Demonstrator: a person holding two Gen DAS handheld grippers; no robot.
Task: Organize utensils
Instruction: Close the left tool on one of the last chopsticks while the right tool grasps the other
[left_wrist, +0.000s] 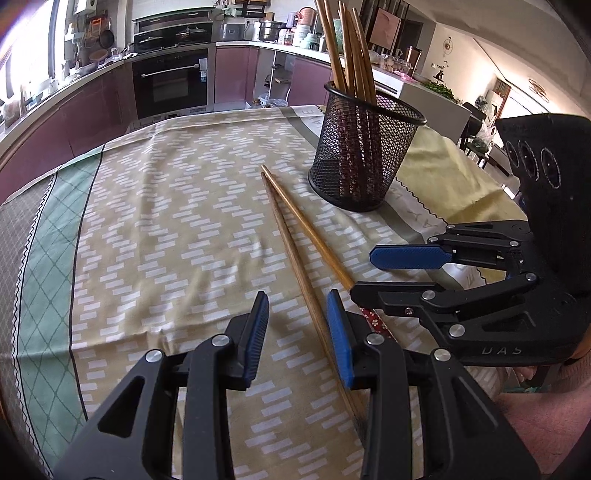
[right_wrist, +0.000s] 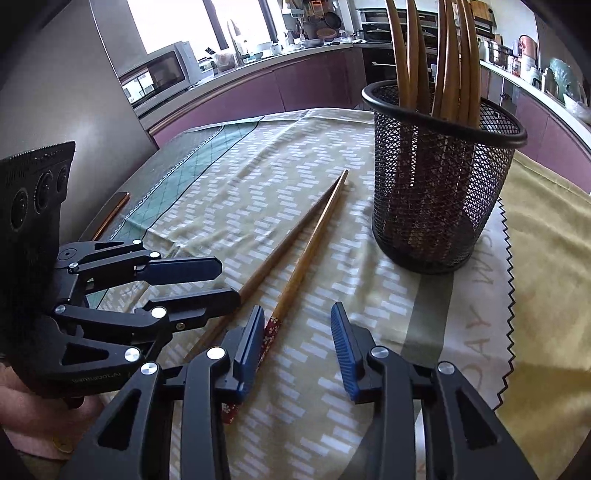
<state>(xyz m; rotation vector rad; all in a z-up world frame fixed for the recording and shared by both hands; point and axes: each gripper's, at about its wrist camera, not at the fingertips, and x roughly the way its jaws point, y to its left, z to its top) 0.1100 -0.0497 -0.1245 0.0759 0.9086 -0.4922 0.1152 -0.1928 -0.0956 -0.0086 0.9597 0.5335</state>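
Cloth (left_wrist: 177, 206) covers the table, its left border running close to the table edge, with a wide bare stretch left of the two loose chopsticks. Behind them a black mesh cup (left_wrist: 364, 155) stands upright near the far right, holding more chopsticks (left_wrist: 351, 55). The darker chopstick (left_wrist: 295, 266) and the lighter chopstick (left_wrist: 314, 240) lie flat, tips meeting near the cup, handles spreading toward the grippers. The left gripper (left_wrist: 297, 332) is partly open, its jaws straddling the darker one without pressing it. The right gripper (right_wrist: 297, 343), partly open too, grips nothing; its left pad sits just beside the lighter chopstick's patterned end.
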